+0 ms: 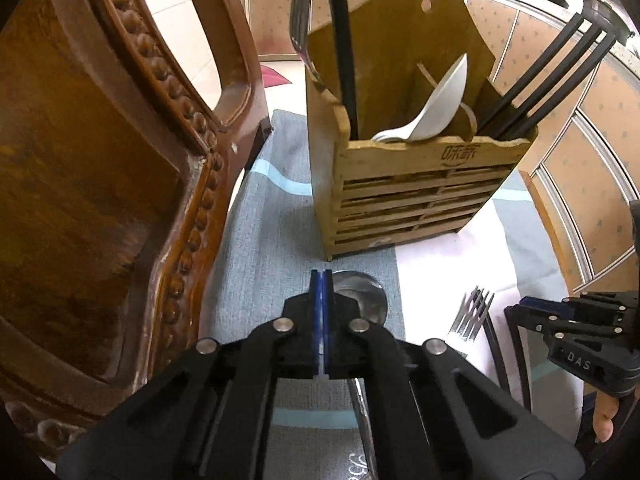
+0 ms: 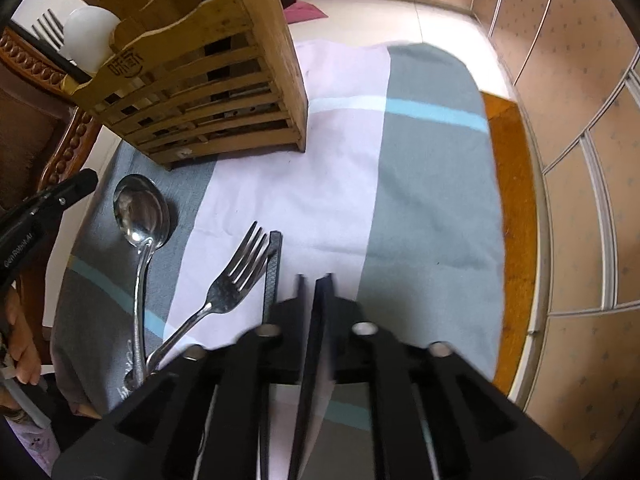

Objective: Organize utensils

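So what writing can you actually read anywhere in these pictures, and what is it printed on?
"味家": burned into the front board of the wooden utensil holder.
"DAS": white letters on the right hand-held gripper.
"GenRobot.AI": along the left hand-held gripper's body, small but just readable.
Engraved script on the spoon handle: too blurred to read.

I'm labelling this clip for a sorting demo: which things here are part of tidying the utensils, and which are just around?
Job:
wooden holder
metal spoon on the cloth
loose fork
black chopstick beside that fork
white spoon, already in the holder

Just around:
carved chair
striped cloth
pink mat on the floor
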Motion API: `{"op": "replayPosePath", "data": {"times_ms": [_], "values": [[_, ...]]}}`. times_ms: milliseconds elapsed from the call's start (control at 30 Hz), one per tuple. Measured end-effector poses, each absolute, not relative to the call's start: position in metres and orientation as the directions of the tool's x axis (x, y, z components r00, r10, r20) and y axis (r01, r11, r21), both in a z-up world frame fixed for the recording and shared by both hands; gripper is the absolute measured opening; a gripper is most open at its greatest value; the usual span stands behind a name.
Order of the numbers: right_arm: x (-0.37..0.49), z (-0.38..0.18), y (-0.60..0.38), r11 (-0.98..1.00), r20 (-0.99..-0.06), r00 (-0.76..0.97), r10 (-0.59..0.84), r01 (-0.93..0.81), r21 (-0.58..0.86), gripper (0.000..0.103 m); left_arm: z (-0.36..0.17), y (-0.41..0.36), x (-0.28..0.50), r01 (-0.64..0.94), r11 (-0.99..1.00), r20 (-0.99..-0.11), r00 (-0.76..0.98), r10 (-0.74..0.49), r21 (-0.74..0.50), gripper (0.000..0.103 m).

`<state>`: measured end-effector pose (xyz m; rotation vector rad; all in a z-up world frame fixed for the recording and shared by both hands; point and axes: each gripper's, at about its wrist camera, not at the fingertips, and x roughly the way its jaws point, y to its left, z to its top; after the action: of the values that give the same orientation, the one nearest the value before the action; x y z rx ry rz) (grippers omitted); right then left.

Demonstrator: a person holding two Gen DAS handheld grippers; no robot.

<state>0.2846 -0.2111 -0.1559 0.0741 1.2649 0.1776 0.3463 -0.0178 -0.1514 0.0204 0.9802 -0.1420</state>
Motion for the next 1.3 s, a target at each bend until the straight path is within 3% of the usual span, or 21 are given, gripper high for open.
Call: {"op": "replayPosePath", "data": {"times_ms": [67, 200, 267, 300, 400, 567, 733, 800, 1033, 1300], "values": [[0.285, -0.156, -0.212, 0.987, -0.943, 0.294, 0.159, -0.083, 0.141, 0.019, -0.159, -0.028, 0.344, 0.129, 0.991, -0.834, 0.543, -0.098, -0.032, 0.021], [0.285, -0.160, -0.213, 0.987, -0.947, 0.281, 0.156, -0.075, 0.141, 0.019, -0.173, -0.032, 0.349, 0.138, 0.990, -0.850, 0.519, -0.089, -0.019, 0.030], [0.284, -0.160, -0.214, 0.987, -0.948, 0.278, 0.157, -0.074, 0.142, 0.019, -0.178, -0.033, 0.352, 0.137, 0.990, -0.854, 0.512, -0.089, -0.021, 0.041], [0.283, -0.161, -0.215, 0.987, -0.948, 0.277, 0.158, -0.073, 0.143, 0.019, -0.180, -0.033, 0.354, 0.139, 0.990, -0.857, 0.507, -0.095, -0.027, 0.042], [0.285, -0.163, -0.216, 0.986, -0.949, 0.270, 0.161, -0.073, 0.147, 0.019, -0.186, -0.033, 0.358, 0.133, 0.990, -0.868, 0.485, -0.106, -0.046, 0.041], [0.292, -0.169, -0.216, 0.987, -0.952, 0.264, 0.156, -0.078, 0.140, 0.019, -0.190, -0.031, 0.361, 0.123, 0.989, -0.878, 0.462, -0.126, -0.077, 0.016], [0.291, -0.170, -0.216, 0.987, -0.952, 0.266, 0.155, -0.080, 0.138, 0.017, -0.183, -0.028, 0.355, 0.130, 0.987, -0.870, 0.471, -0.147, -0.096, 0.003], [0.291, -0.170, -0.215, 0.987, -0.951, 0.268, 0.157, -0.078, 0.141, 0.009, -0.182, -0.030, 0.355, 0.141, 0.987, -0.868, 0.476, -0.139, -0.081, 0.002], [0.289, -0.159, -0.218, 0.985, -0.939, 0.300, 0.170, -0.061, 0.158, 0.008, -0.164, -0.026, 0.341, 0.143, 0.988, -0.844, 0.522, -0.126, -0.059, 0.002], [0.277, -0.118, -0.228, 0.980, -0.889, 0.413, 0.197, -0.056, 0.191, 0.008, -0.114, -0.028, 0.305, 0.122, 0.992, -0.743, 0.667, -0.057, 0.034, 0.002]]}}
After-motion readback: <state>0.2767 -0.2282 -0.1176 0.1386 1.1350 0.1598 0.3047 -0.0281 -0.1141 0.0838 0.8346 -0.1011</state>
